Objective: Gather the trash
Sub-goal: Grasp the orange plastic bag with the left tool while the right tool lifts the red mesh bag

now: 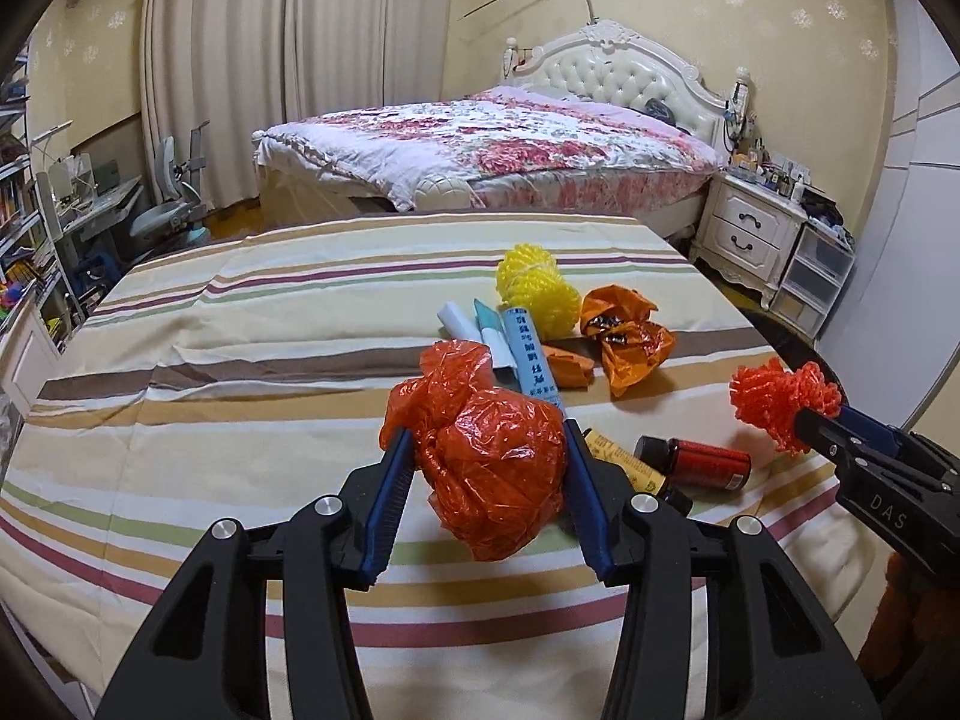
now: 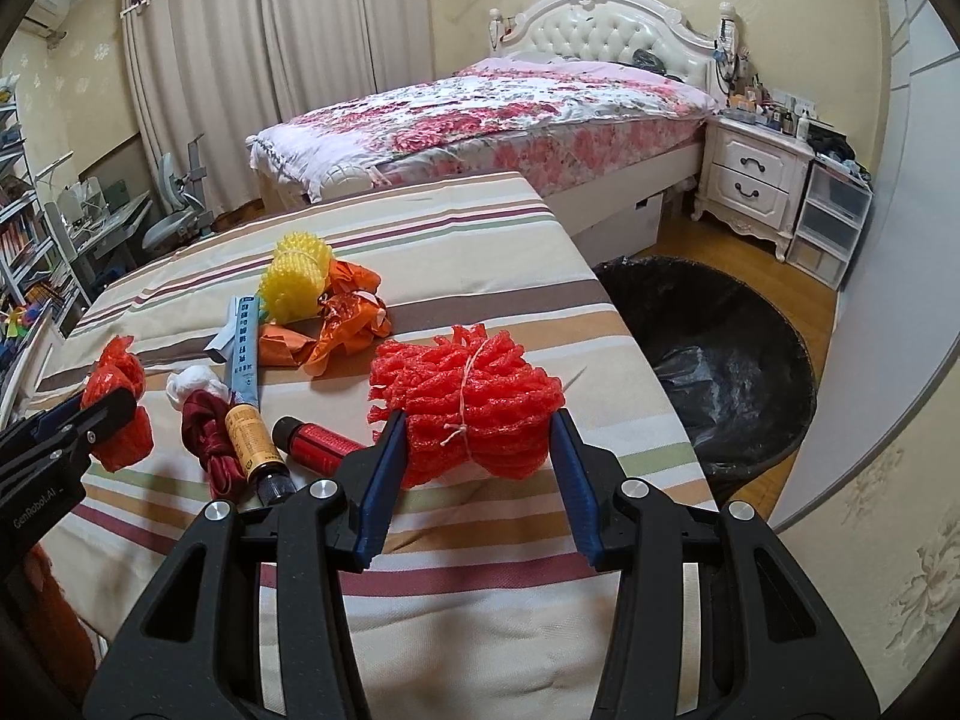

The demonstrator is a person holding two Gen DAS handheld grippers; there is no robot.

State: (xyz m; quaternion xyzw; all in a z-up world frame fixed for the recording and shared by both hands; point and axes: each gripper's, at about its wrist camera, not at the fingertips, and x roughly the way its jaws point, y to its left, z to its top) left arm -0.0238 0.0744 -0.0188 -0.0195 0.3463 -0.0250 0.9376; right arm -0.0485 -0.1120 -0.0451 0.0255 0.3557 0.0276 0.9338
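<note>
Above the near part of the striped counter (image 1: 180,360), the left tongs (image 1: 487,456) are clamped on a crumpled orange plastic bag (image 1: 486,450), their blue fingers (image 1: 390,498) pressing it from both sides and holding it off the cloth. To the right, the right tongs (image 2: 474,450) grip a bundle of red foam netting (image 2: 468,402) tied with thin string, also lifted clear of the counter.

More trash lies on the cloth beyond and between them: a yellow foam net (image 1: 534,288) at the far side, just beside crumpled orange wrappers (image 1: 624,336); a long light blue box (image 1: 531,360) running from far to near; a small red bottle (image 1: 696,459) on its side next to an amber bottle (image 2: 255,438) with a black cap; a dark red ribbon (image 2: 210,438) and a white wad (image 2: 189,384) to the left of those bottles.

On the floor off the right edge of the counter stands a bin (image 2: 720,360) lined with a black bag, its mouth open. A bed (image 1: 480,144) with a floral cover and a white nightstand (image 1: 750,228) stand farther back.
</note>
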